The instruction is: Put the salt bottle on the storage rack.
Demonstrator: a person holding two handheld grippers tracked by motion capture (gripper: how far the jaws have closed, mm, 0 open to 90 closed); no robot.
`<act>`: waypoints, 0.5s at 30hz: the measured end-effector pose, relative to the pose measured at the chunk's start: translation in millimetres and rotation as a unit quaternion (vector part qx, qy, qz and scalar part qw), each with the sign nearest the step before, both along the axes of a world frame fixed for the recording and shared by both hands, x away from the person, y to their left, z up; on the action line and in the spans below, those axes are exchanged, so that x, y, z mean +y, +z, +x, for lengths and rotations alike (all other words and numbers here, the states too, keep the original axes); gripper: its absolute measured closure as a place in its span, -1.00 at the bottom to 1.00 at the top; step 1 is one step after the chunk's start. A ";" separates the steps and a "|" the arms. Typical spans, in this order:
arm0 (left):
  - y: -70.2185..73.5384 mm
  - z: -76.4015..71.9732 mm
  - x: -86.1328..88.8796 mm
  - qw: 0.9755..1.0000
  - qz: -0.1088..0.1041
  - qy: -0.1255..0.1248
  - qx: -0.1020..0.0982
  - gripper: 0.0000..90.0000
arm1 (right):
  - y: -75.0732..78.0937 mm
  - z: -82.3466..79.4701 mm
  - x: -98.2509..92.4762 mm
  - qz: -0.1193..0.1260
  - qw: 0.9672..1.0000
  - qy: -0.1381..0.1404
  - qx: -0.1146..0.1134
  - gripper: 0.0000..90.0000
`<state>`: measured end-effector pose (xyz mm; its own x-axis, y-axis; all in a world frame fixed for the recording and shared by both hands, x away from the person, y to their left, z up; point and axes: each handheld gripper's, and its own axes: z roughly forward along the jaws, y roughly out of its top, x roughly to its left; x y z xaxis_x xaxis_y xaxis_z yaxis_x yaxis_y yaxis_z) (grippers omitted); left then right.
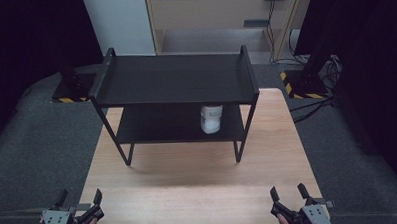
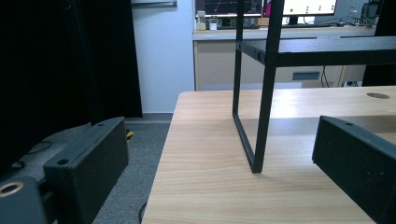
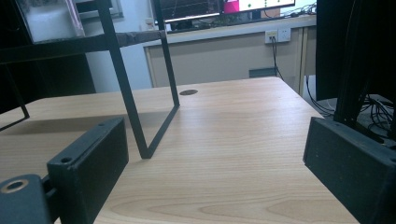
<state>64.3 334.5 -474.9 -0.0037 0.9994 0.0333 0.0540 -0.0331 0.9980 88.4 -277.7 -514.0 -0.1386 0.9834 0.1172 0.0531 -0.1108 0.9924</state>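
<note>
Nothing is yet grasped: left hand-held gripper [image 1: 79,200] and right hand-held gripper [image 1: 288,193] are held wide open, empty (near tabletop [image 1: 199,192] edge), jar [image 1: 211,118] untouched on lower shelf [image 1: 157,124].

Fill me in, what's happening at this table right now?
A person holds the left gripper and the right gripper at the near edge of the wooden table, both with jaws open and holding nothing. A black two-tier shelf stands farther back on the table, with a white jar on its lower tier. Neither gripper is close to the shelf or the jar.
</note>
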 end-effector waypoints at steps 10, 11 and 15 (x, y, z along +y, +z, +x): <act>-1.2 1.2 0.3 1.000 -0.001 0.000 0.001 -0.94 | 0.4 -0.5 1.5 -0.002 1.000 0.001 0.003 -0.85; -1.2 1.3 0.3 1.000 -0.001 0.000 0.002 -0.94 | 0.5 -0.6 1.6 -0.002 1.000 0.001 0.003 -0.85; -1.5 0.7 0.6 1.000 -0.002 0.001 0.002 -0.94 | 1.0 -0.5 2.0 -0.003 1.000 0.002 0.003 -0.85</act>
<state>65.0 335.1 -476.4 -0.0047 0.9996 0.0289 0.0578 -0.0286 0.9979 87.8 -275.6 -513.1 -0.1413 0.9836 0.1123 0.0585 -0.1049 0.9928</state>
